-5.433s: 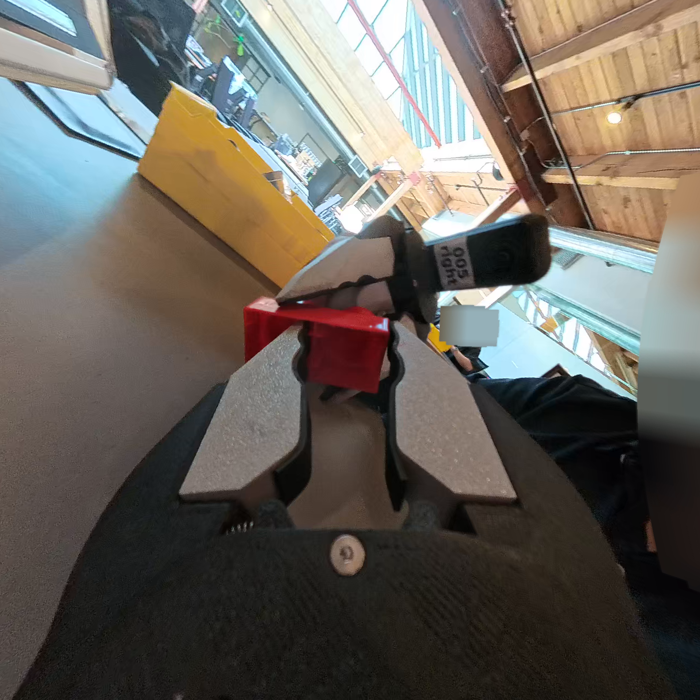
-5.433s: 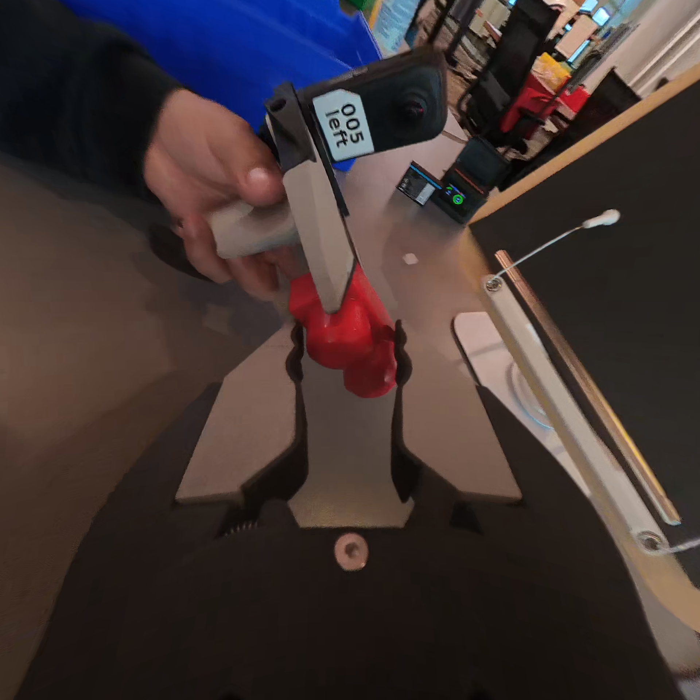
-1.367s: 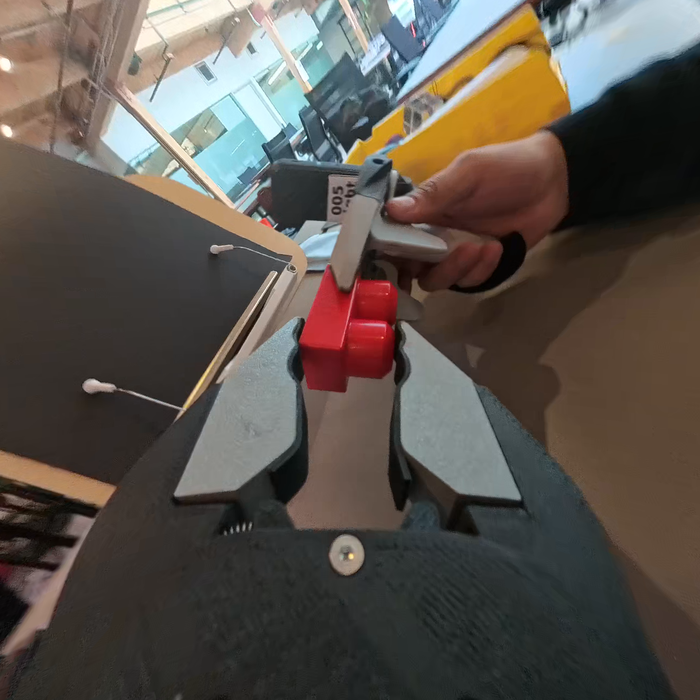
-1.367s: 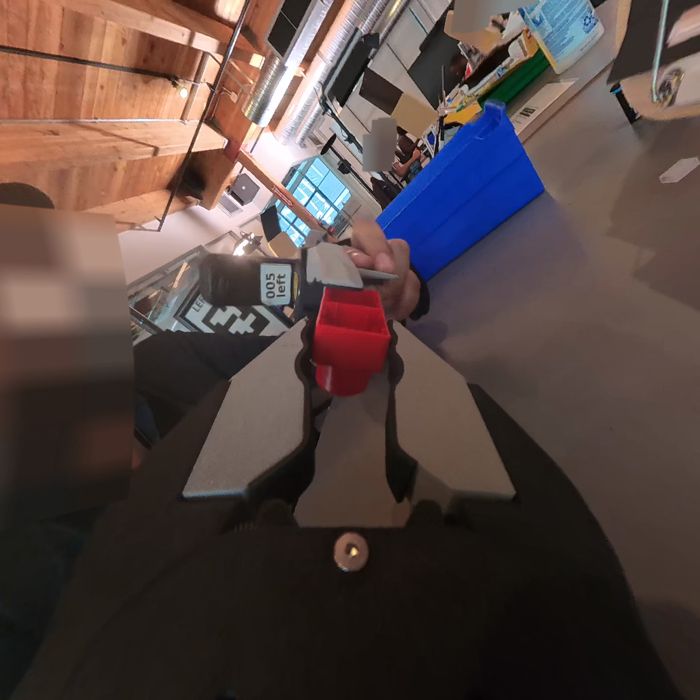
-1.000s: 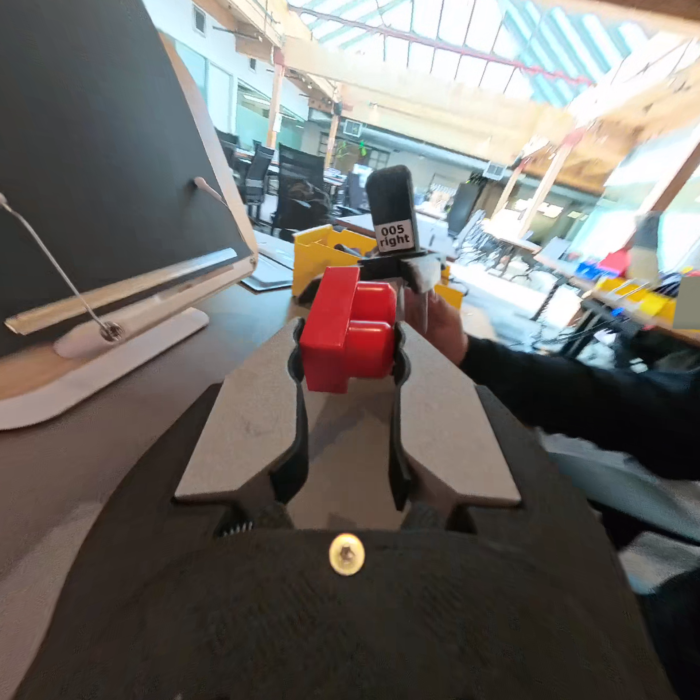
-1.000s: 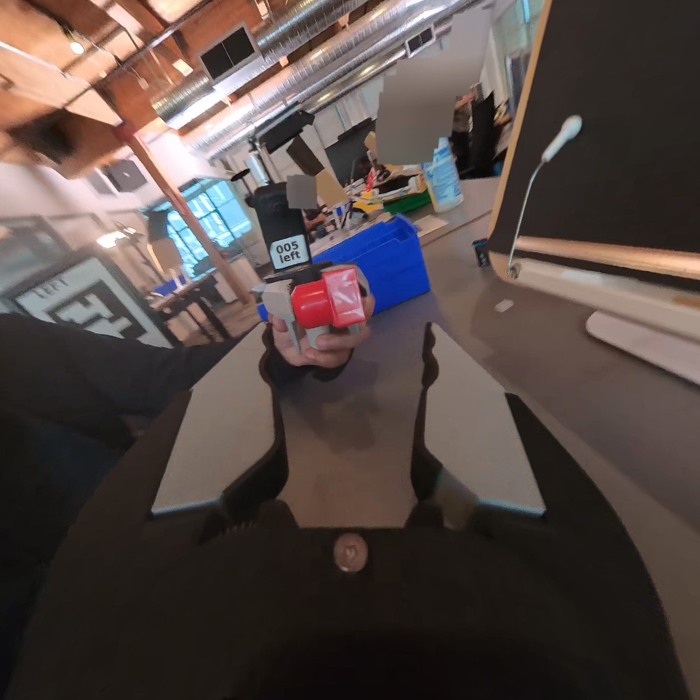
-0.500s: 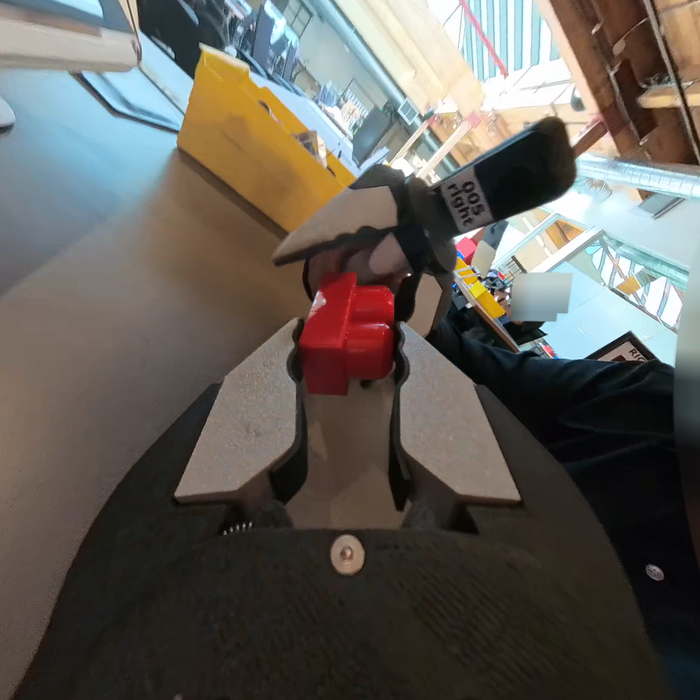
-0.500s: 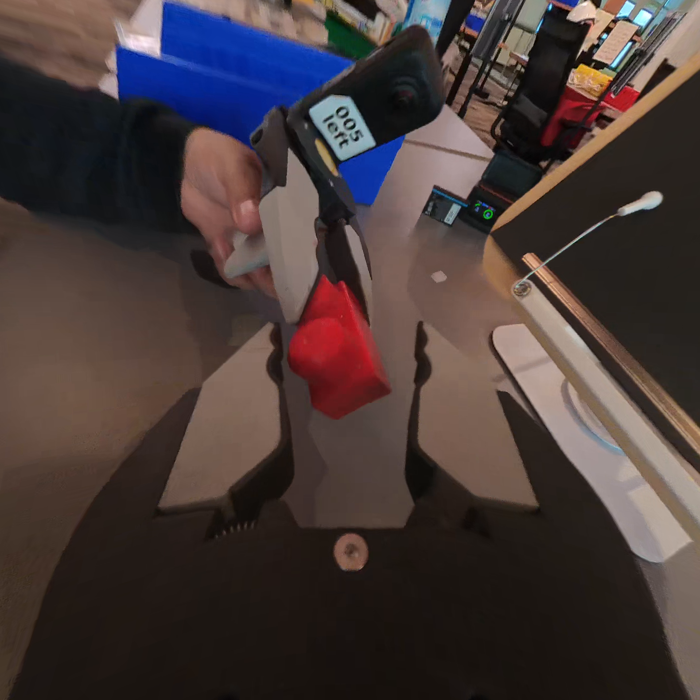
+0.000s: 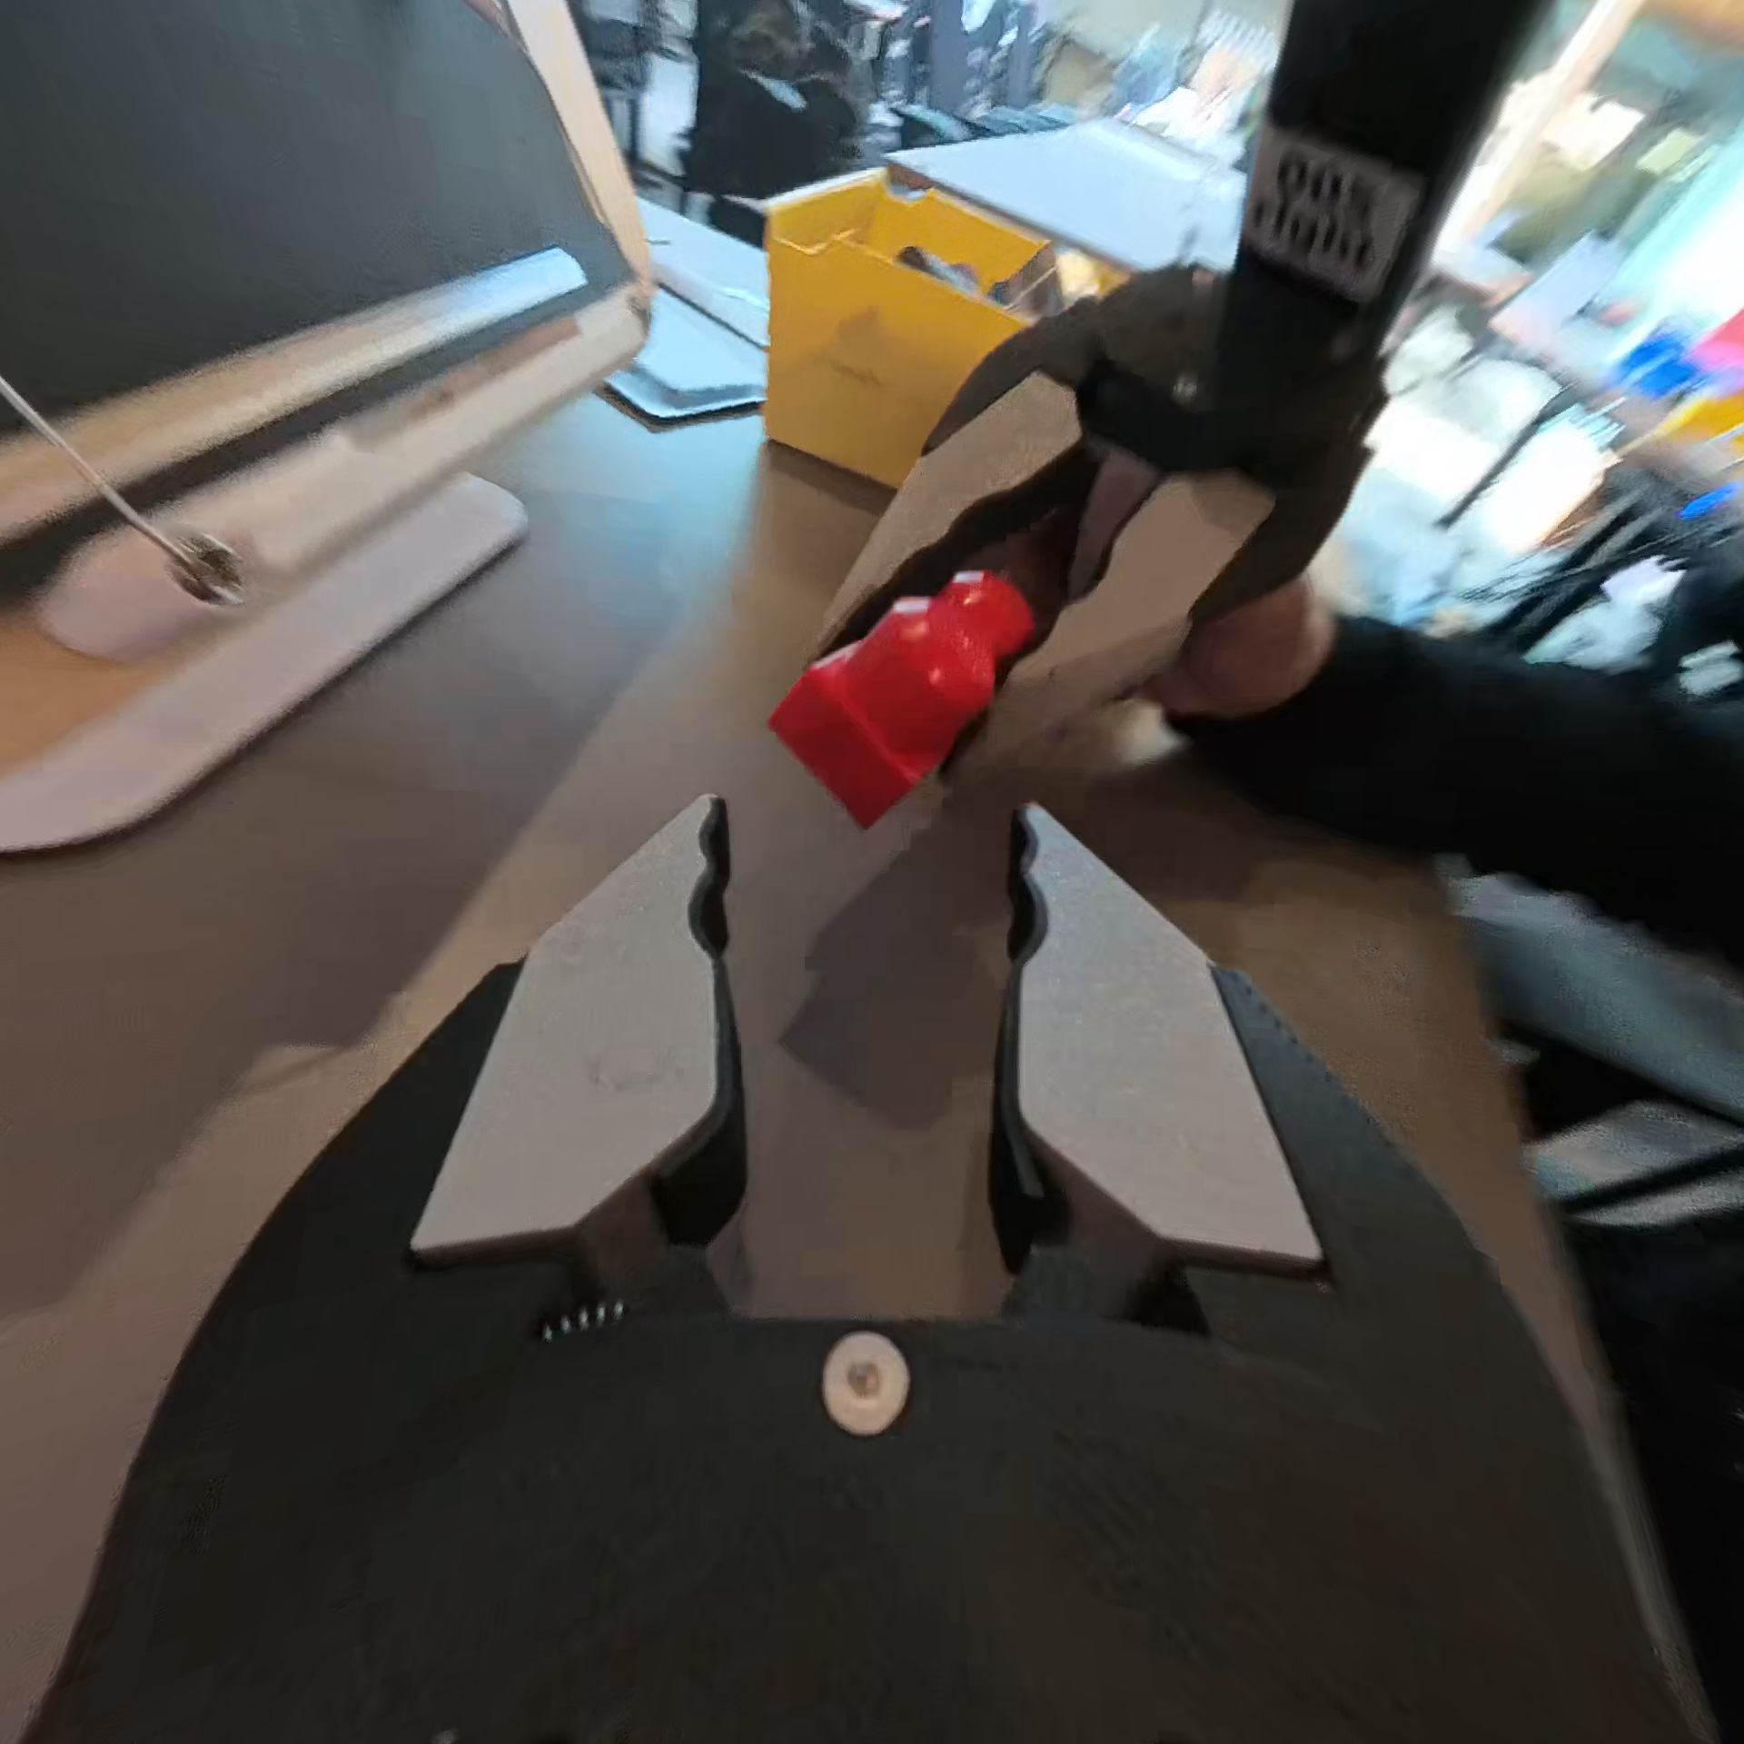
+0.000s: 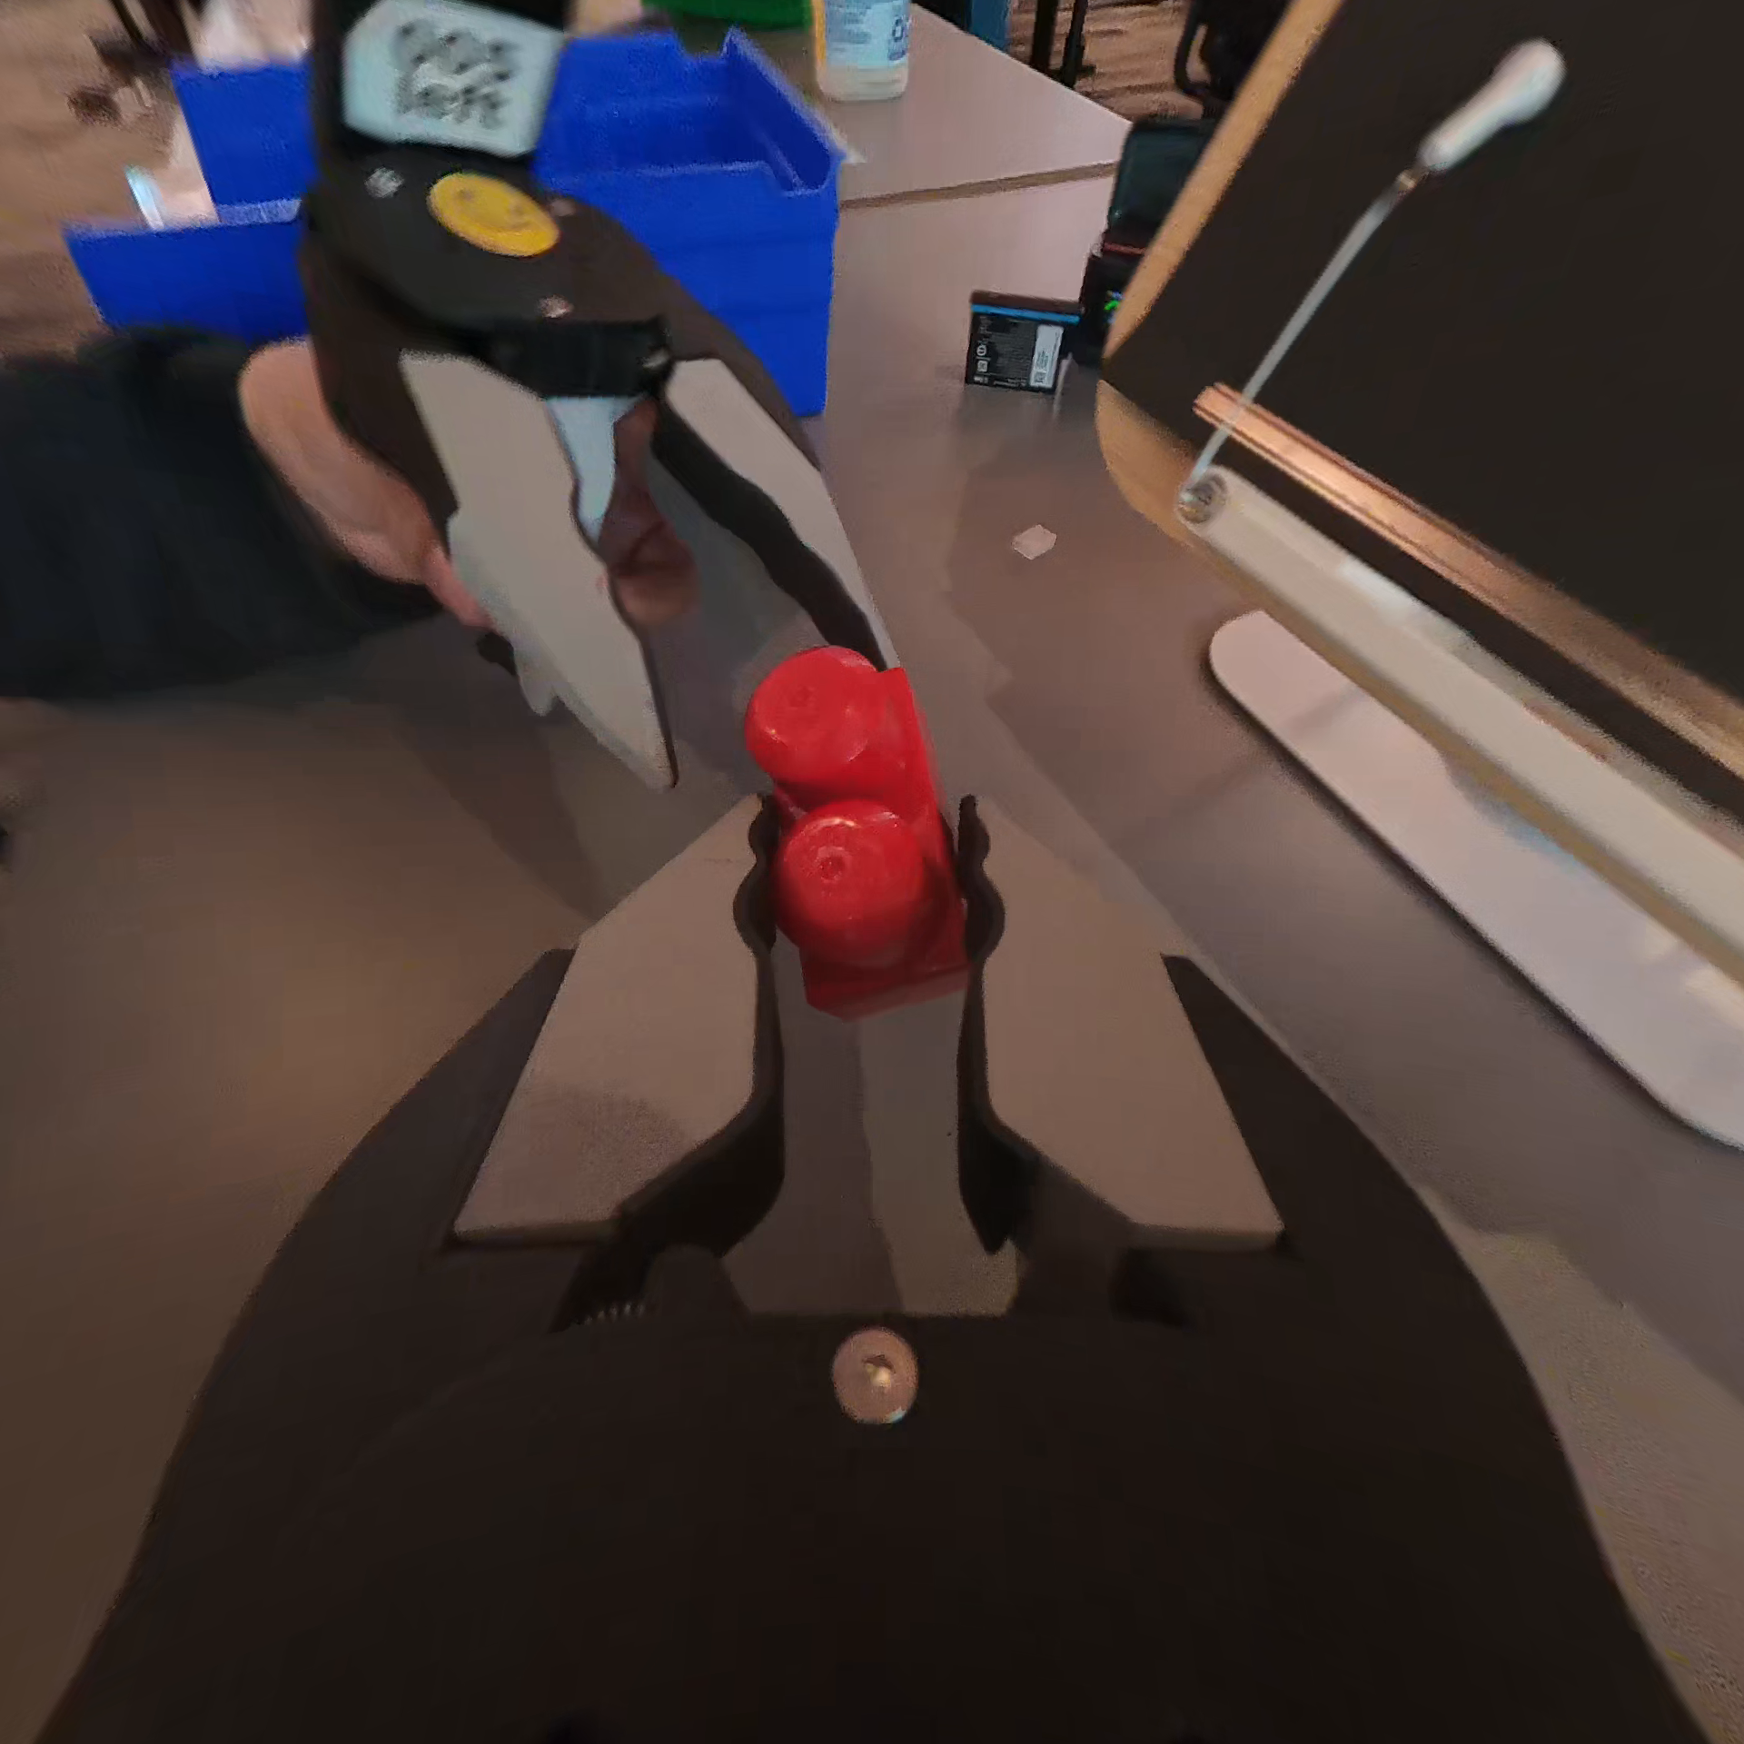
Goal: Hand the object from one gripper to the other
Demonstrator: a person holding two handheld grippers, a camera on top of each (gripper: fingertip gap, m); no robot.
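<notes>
The red two-stud brick is clamped between the fingertips of my right gripper, studs facing the camera, above the brown table. My left gripper shows ahead in the right wrist view, open, its fingers spread around the brick's far end without gripping it. In the left wrist view my left gripper is open and empty. Just beyond it the right gripper comes down from the upper right with the brick in its fingers.
A black board on a white stand is at the left, and shows at the right in the right wrist view. A yellow bin, a blue bin and a small black device sit on the table. My two grippers' fingertips are within a few centimetres of each other. Between my left fingertips and the small black device there is roughly 30 cm.
The brick has passed from my left gripper to my right. The left gripper opened and drew back from it; the right gripper closed on it.
</notes>
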